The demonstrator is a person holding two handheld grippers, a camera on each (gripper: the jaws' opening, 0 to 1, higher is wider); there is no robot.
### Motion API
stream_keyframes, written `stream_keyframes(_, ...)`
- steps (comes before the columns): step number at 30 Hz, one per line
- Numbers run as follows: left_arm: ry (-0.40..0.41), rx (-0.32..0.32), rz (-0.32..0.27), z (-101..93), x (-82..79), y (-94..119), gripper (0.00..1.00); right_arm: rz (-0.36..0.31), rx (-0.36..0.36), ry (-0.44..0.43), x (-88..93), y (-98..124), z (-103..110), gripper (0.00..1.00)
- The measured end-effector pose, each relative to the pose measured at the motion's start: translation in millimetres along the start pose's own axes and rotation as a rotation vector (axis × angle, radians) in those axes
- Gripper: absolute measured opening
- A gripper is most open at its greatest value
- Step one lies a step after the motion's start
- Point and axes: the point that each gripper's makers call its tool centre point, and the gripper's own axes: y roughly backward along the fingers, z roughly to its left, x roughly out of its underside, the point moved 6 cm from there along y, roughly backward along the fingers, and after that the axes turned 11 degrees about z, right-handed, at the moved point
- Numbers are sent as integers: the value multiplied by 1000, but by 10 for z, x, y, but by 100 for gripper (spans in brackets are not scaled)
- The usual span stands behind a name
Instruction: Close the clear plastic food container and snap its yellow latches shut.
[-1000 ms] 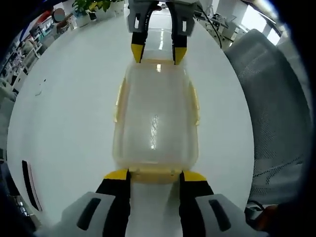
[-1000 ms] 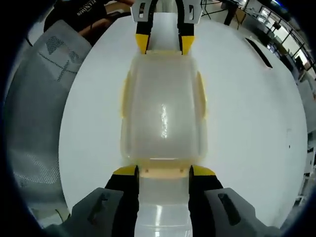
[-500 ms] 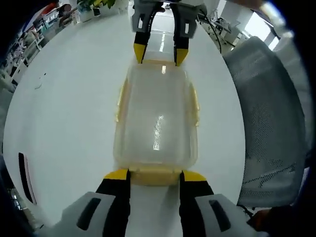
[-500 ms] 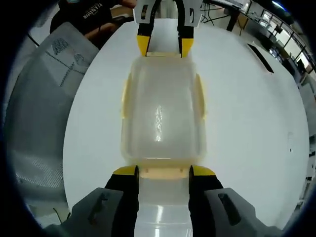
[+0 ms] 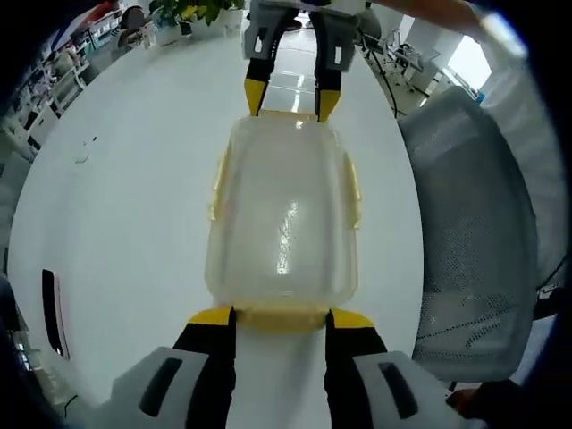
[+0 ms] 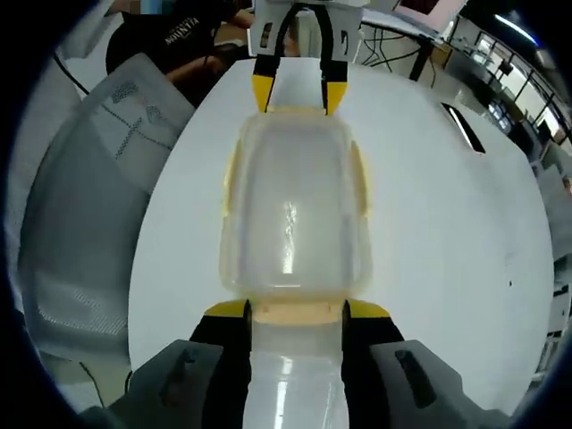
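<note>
Clear plastic food container (image 5: 283, 219) with its lid on, lying on a white tabletop (image 5: 125, 206) and held end to end between two grippers.

Left gripper view: the left gripper (image 5: 281, 319) has its jaws spread, their yellow tips at either side of the yellow latch (image 5: 281, 316) on the container's near end, touching or just beside the rim. At the far end the right gripper (image 5: 287, 100) enters from the top, jaws likewise spread at the opposite end latch. Yellow latches on the long sides (image 5: 215, 183) lie against the walls; whether any latch is snapped cannot be told.

Right gripper view: the same arrangement seen from the other end. The right gripper (image 6: 296, 311) straddles the near end latch (image 6: 296, 311) with spread jaws, and the left gripper (image 6: 296, 96) stands at the far end of the container (image 6: 292, 214).

Differences between views: the left gripper view shows potted plants (image 5: 183, 11) beyond the far edge of the tabletop and a dark flat object (image 5: 51, 310) near its left edge. The right gripper view shows a person in a dark printed shirt (image 6: 183, 40) behind the far edge. A grey mesh chair back (image 5: 469, 232) stands beside the tabletop's edge, also seen in the right gripper view (image 6: 85, 206).
</note>
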Motion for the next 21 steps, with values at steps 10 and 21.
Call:
stream_keyframes(10, 5, -12, -32, -102, -310, 196, 33, -20, 24, 17, 244, 295, 55, 36)
stream_keyframes(21, -6, -26, -34, -160, -750, 273, 34, -44, 34, 10, 628, 589, 90, 35)
